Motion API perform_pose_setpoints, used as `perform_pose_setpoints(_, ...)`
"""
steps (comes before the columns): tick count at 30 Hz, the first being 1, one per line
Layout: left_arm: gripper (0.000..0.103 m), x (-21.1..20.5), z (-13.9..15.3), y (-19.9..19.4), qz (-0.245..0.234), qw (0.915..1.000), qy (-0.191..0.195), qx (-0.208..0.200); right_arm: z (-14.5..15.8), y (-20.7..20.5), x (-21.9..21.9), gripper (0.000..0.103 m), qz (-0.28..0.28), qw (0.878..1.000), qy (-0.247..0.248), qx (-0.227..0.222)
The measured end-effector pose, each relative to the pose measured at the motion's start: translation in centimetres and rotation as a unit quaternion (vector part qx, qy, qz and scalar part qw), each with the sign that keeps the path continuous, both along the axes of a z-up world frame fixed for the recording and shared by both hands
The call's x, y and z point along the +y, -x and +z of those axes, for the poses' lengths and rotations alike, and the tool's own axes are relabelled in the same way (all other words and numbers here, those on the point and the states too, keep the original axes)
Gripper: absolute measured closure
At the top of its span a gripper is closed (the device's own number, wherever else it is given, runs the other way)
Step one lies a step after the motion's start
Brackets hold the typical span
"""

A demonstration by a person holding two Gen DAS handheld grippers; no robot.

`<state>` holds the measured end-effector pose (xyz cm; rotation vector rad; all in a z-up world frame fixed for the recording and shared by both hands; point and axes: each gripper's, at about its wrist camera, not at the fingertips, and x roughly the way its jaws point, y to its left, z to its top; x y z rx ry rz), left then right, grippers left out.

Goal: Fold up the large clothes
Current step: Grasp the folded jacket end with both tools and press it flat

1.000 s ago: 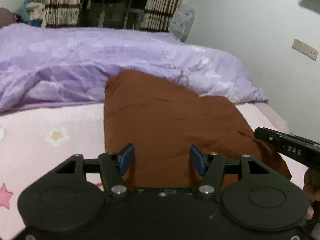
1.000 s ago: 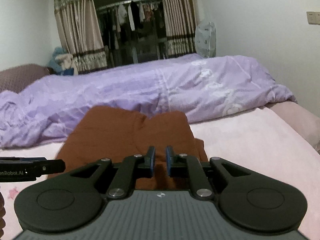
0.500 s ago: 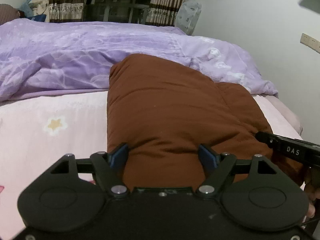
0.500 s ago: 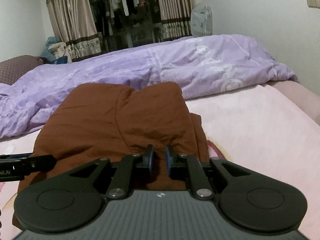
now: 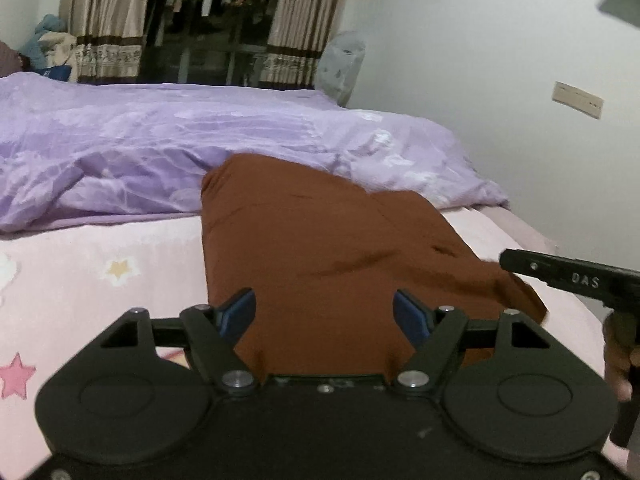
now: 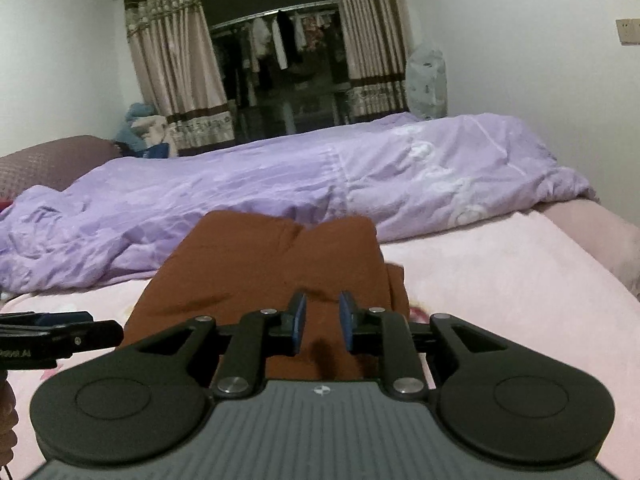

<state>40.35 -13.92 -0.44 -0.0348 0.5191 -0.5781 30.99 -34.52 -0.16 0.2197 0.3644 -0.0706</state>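
My left claw [image 5: 324, 312] had just spread wide and my right claw [image 6: 322, 322] had just parted a little, both letting go; the folded rust-brown padded garment [image 5: 320, 248] lay on the pink star-print sheet [image 5: 100, 280], that fold apparently finished.

the left claw [image 5: 324, 312], black with blue pads, hangs low over the near end of a folded rust-brown garment [image 5: 320, 248] lying on a bed with a pale pink star-printed sheet [image 5: 100, 272]. its jaws stand wide apart, having just been opening, and the brown cloth lies below the gap, gripped by neither pad. a crumpled lilac duvet [image 5: 200, 152] lies behind the garment. the right claw's black finger [image 5: 572, 278] reaches in from the right edge, over the garment's right corner
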Motion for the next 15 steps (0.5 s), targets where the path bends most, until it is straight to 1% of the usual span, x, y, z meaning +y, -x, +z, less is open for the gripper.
perform_pose_setpoints(2, 0.027, 0.0, -0.9, 0.3, -0.003, 0.9999, -0.001, 0.011, -0.7, 0.3, -0.4, 0.078, 0.005, 1.0, -0.004, 0.008)
perform_pose_setpoints(5, 0.028, -0.3, -2.7, 0.0, -0.004, 0.9991, -0.003, 0.042, -1.9, 0.0, -0.8, 0.078, -0.001, 1.0, -0.005, 0.026)
perform_pose_setpoints(7, 0.028, -0.7, -4.1, -0.5, -0.005, 0.9982, -0.011, 0.059, -2.5, -0.1, -0.9, 0.078, 0.0, 0.999, -0.008, 0.032)
perform_pose_setpoints(9, 0.026, -1.0, -5.3, -1.0, -0.003, 0.9978, -0.014, 0.064, -3.2, -0.4, -1.0, 0.08, -0.001, 0.999, -0.008, 0.039)
perform_pose_setpoints(11, 0.024, -1.2, -5.9, -1.1, -0.002, 0.9978, -0.016, 0.064, -3.7, -0.6, -1.1, 0.08, 0.0, 0.999, -0.015, 0.045)
perform_pose_setpoints(15, 0.024, -1.6, -5.8, -1.3, -0.008, 0.998, -0.02, 0.059, -4.2, -0.5, -1.2, 0.08, 0.001, 0.999, -0.027, 0.045)
